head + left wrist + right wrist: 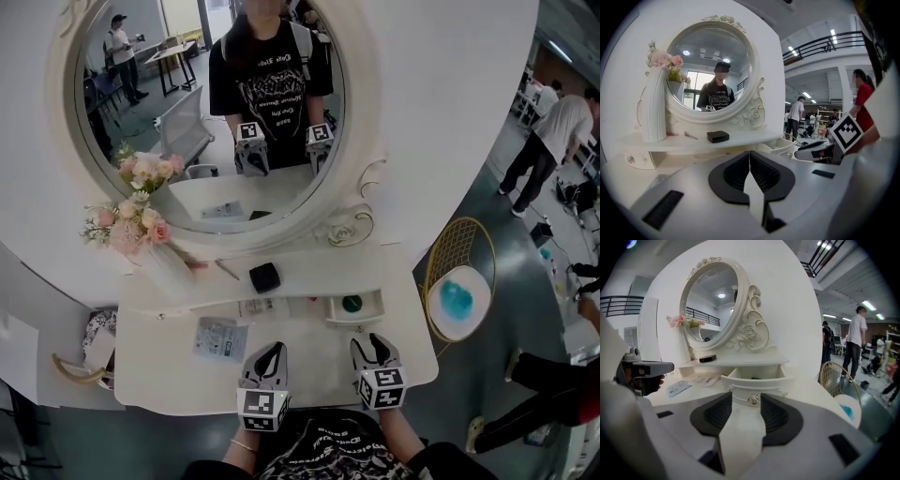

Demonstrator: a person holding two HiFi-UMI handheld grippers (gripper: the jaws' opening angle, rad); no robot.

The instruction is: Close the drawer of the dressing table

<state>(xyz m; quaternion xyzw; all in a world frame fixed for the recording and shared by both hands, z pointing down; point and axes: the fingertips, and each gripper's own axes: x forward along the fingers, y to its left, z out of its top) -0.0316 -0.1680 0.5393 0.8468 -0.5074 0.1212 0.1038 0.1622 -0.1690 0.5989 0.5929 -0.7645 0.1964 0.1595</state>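
On the far right of the tabletop point(309, 361) the drawer point(754, 379) stands pulled out, not yet pushed in, its knob point(753, 399) just beyond my right claw point(746, 398), released and empty, my left claw point(750, 159) clenched on nothing.

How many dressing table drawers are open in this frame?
1: the drawer under the right end of the shelf, ahead of the right gripper. A knobbed front under its left end looks shut; others may be hidden.

Bright, even light is cast by ceiling strip lights point(833, 33) high to the right of the left gripper point(749, 157); shadows are kept soft. Whites are nearly washed out, edges are bent by fisheye lenses, and corners are darkened.
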